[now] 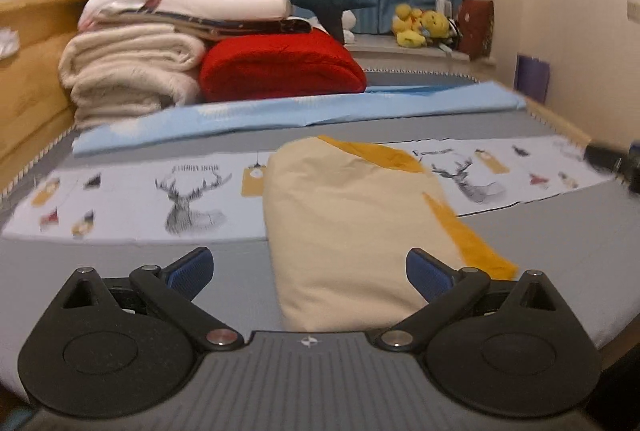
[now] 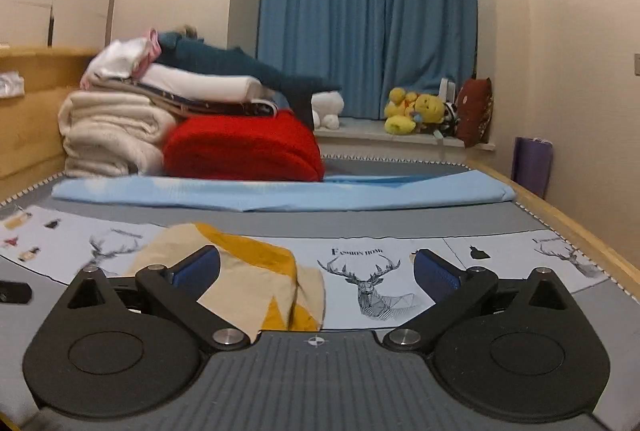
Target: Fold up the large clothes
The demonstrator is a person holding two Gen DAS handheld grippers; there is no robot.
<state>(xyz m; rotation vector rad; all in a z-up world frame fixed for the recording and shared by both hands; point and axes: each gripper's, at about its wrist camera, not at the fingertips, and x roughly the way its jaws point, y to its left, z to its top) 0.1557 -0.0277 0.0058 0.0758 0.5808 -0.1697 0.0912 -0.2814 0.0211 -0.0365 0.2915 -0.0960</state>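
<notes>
A folded cream cotton garment with mustard-yellow panels (image 1: 352, 231) lies mid-bed on the grey deer-print bedsheet (image 1: 120, 263), nearer the foot edge, while the left gripper (image 1: 310, 271) and right gripper (image 2: 318, 273) both hang released, jaws wide and empty, above it

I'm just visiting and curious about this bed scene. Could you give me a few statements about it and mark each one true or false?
1. Both grippers are open and hold nothing. True: the left gripper and right gripper stand wide apart, clear of the cloth.
2. The cream and mustard garment hangs from a hook. False: it lies folded on the bed.
3. The red blanket sits beside a cream blanket. True.
4. The curtain is green. False: it is blue.
5. Yellow plush toys sit on the sill by the curtain. True.
</notes>
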